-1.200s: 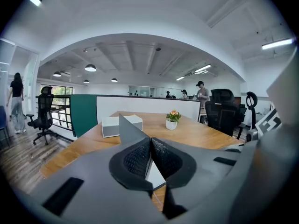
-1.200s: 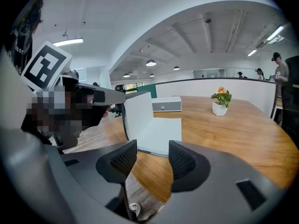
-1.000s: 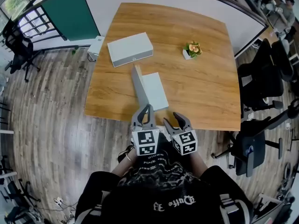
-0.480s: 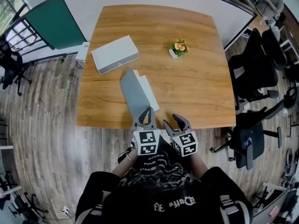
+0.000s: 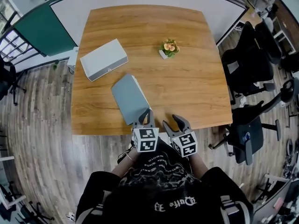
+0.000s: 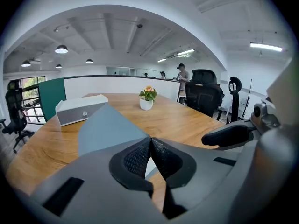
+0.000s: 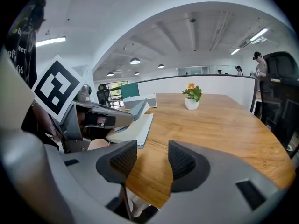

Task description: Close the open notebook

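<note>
left tool [image 6: 150,141]: clenched, its pads pinched on the near edge of the grey cover of the notebook [image 6: 105,127].
right tool [image 7: 153,157]: released, jaws apart with only bare wood showing between them, held just beside the other one.
notebook: at the front left of the desk [image 5: 187,87], its cover tipped low over the white pages but not yet flat.
grey box [image 5: 103,59]: beyond the notebook, apart from it.
potted plant [image 5: 169,47]: further back, near the desk's middle.
office chairs [image 5: 247,64]: along the right side.
</note>
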`<state>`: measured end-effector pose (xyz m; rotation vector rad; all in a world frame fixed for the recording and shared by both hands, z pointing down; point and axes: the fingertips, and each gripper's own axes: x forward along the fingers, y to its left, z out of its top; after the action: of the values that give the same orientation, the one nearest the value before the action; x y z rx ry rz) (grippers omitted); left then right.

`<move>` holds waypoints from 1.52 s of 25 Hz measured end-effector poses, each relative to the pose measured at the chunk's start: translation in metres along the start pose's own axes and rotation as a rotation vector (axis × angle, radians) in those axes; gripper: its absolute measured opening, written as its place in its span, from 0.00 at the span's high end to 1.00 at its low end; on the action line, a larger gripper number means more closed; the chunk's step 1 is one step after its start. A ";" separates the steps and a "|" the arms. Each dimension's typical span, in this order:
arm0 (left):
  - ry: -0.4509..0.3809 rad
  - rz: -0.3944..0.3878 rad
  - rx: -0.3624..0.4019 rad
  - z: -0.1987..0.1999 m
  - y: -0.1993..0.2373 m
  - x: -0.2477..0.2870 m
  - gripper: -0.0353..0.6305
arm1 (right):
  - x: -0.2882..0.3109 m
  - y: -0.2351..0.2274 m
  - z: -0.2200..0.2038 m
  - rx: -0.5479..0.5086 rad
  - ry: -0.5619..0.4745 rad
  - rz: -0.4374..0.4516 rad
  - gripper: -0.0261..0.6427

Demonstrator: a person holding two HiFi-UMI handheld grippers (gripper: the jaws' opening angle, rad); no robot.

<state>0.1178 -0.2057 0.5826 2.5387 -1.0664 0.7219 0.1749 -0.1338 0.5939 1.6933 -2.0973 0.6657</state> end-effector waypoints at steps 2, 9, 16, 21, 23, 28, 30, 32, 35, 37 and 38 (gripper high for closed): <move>0.029 -0.015 -0.007 -0.005 -0.002 0.008 0.90 | 0.000 -0.005 0.001 0.007 -0.001 -0.007 0.66; 0.137 -0.066 -0.073 -0.021 -0.006 0.030 0.90 | 0.000 -0.021 0.011 0.041 -0.031 -0.029 0.66; 0.234 -0.113 -0.102 -0.041 -0.008 0.043 0.90 | 0.000 -0.028 0.012 0.048 -0.036 -0.041 0.66; 0.293 -0.155 -0.118 -0.049 -0.008 0.050 0.90 | 0.001 -0.032 0.022 0.120 -0.079 -0.038 0.64; 0.316 -0.185 -0.170 -0.049 -0.010 0.049 0.90 | 0.002 -0.033 0.026 0.106 -0.080 -0.035 0.64; 0.331 -0.290 -0.267 -0.048 -0.017 0.046 0.85 | 0.006 -0.027 0.031 0.089 -0.086 -0.020 0.63; 0.318 -0.355 -0.283 -0.043 -0.027 0.043 0.69 | 0.008 -0.024 0.037 0.095 -0.102 -0.007 0.63; 0.301 -0.414 -0.294 -0.039 -0.036 0.039 0.57 | 0.008 -0.022 0.049 0.132 -0.148 0.004 0.62; 0.276 -0.459 -0.303 -0.035 -0.037 0.033 0.49 | 0.010 -0.019 0.072 0.147 -0.208 0.028 0.62; 0.241 -0.453 -0.305 -0.030 -0.032 0.028 0.47 | 0.011 -0.018 0.083 0.124 -0.227 0.037 0.61; 0.220 -0.442 -0.301 -0.027 -0.028 0.025 0.47 | 0.011 -0.018 0.087 0.117 -0.235 0.039 0.61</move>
<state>0.1438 -0.1890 0.6167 2.2546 -0.4737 0.6398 0.1912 -0.1953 0.5308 1.8784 -2.2962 0.6399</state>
